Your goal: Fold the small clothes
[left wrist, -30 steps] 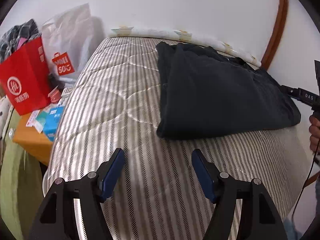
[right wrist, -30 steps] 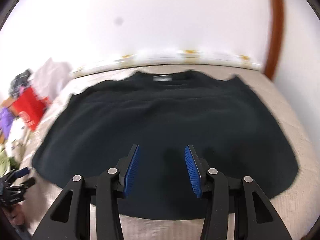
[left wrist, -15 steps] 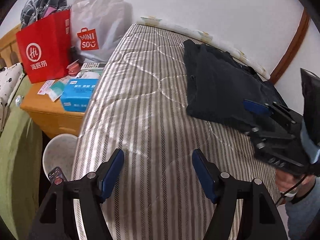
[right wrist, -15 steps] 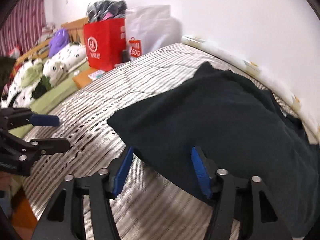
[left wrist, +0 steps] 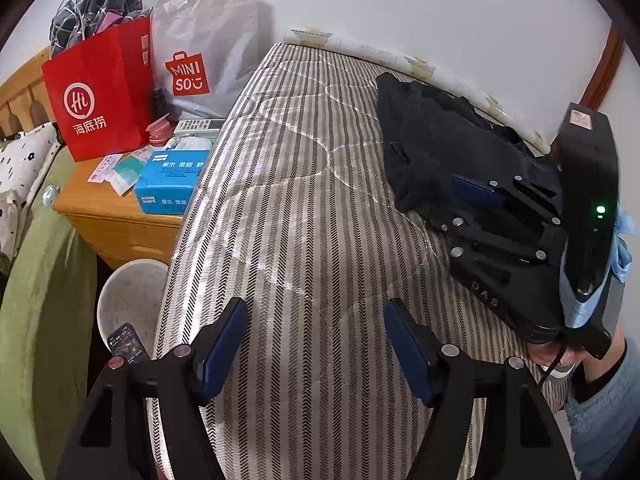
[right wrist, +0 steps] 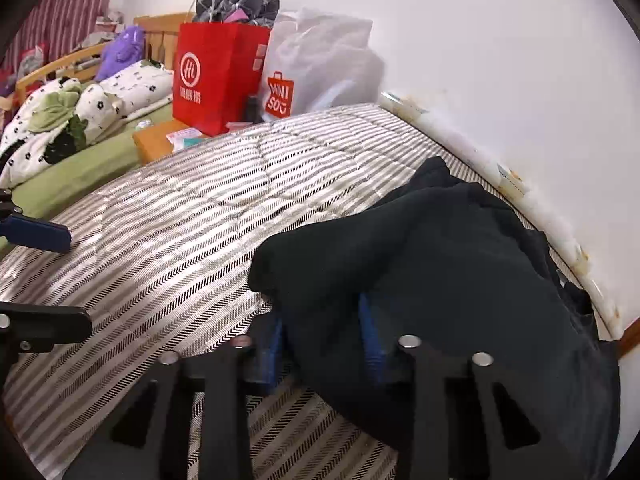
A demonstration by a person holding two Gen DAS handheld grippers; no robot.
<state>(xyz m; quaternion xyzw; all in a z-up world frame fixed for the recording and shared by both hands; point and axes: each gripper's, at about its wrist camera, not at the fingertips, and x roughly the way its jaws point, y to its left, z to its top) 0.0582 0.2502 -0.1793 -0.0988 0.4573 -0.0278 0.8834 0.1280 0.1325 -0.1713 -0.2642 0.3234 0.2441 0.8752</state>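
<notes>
A dark folded garment (left wrist: pixel 424 148) (right wrist: pixel 460 248) lies on the striped mattress (left wrist: pixel 304 184) (right wrist: pixel 180 200), close to the wall. My right gripper (left wrist: pixel 444 196) (right wrist: pixel 320 312) is at the garment's near corner. Its jaws are closing and the cloth is bunched up between the blue pads (right wrist: pixel 370 332), lifted slightly off the mattress. My left gripper (left wrist: pixel 316 308) (right wrist: pixel 60 276) hovers open over bare mattress to the left of the garment, with nothing between its fingers. A person's hand and blue sleeve (left wrist: pixel 600 404) hold the right gripper.
Left of the mattress stands a wooden nightstand (left wrist: pixel 116 224) with a red paper bag (left wrist: pixel 100 92), a white Miniso bag (left wrist: pixel 208 44) and a blue tissue box (left wrist: pixel 168 184). A white bin (left wrist: pixel 128 296) holding a phone sits below. A green bed (right wrist: pixel 72 168) lies beyond.
The right gripper swung round to the garment's near corner and closed on it, bunching and lifting the cloth. The left gripper rolled a little and shifted slightly, staying open.
</notes>
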